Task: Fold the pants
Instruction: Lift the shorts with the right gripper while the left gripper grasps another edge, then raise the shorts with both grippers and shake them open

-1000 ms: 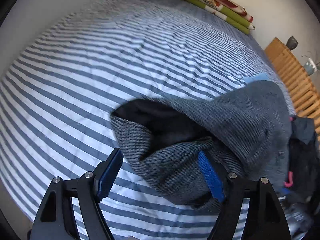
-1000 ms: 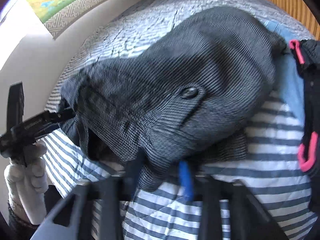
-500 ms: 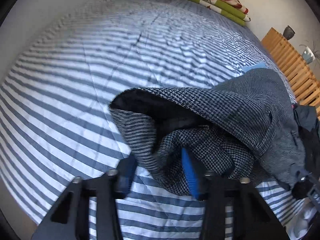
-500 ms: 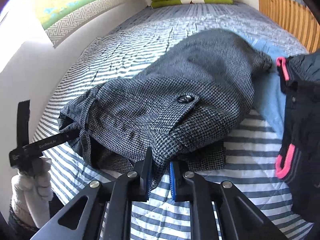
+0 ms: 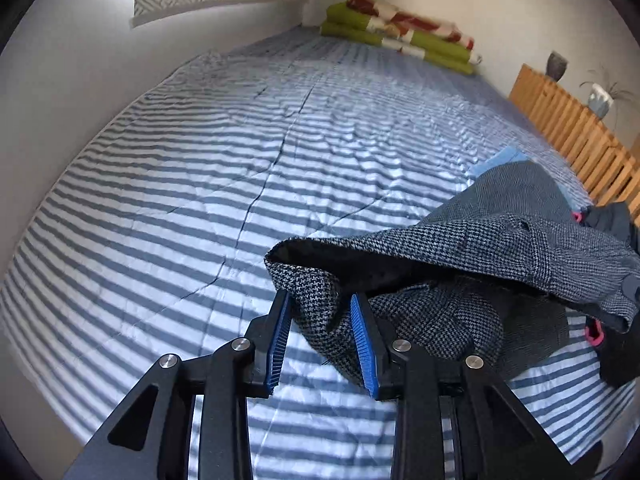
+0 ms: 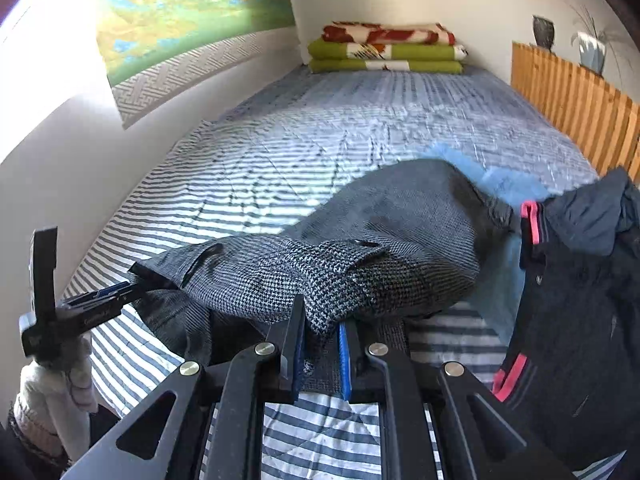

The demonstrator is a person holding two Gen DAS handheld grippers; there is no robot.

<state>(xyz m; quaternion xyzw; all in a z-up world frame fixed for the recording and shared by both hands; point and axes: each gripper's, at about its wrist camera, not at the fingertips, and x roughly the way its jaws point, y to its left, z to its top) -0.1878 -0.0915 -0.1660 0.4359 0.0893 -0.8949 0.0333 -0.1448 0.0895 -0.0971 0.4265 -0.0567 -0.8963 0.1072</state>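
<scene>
Grey houndstooth pants (image 5: pixel 500 240) lie bunched on the striped bed cover (image 5: pixel 200 200), with the near end raised. My left gripper (image 5: pixel 320 320) is shut on a fold at the pants' left edge; checked fabric fills the gap between its blue pads. In the right wrist view the pants (image 6: pixel 400 220) spread from centre to left. My right gripper (image 6: pixel 320 336) is shut on their near edge, by a buttoned pocket flap. The left gripper (image 6: pixel 120 290) shows there too, pinching the pants' left corner, held by a gloved hand (image 6: pixel 52 392).
A dark garment with pink trim (image 6: pixel 580 300) hangs at the right, over a light blue cloth (image 6: pixel 508 188). Folded green and red blankets (image 6: pixel 384 48) sit at the bed's far end. A wooden slatted rail (image 6: pixel 572 112) runs along the right, a white wall along the left.
The left gripper went from wide open to shut on the pants' edge. Both grippers have risen, lifting the near end of the pants off the bed.
</scene>
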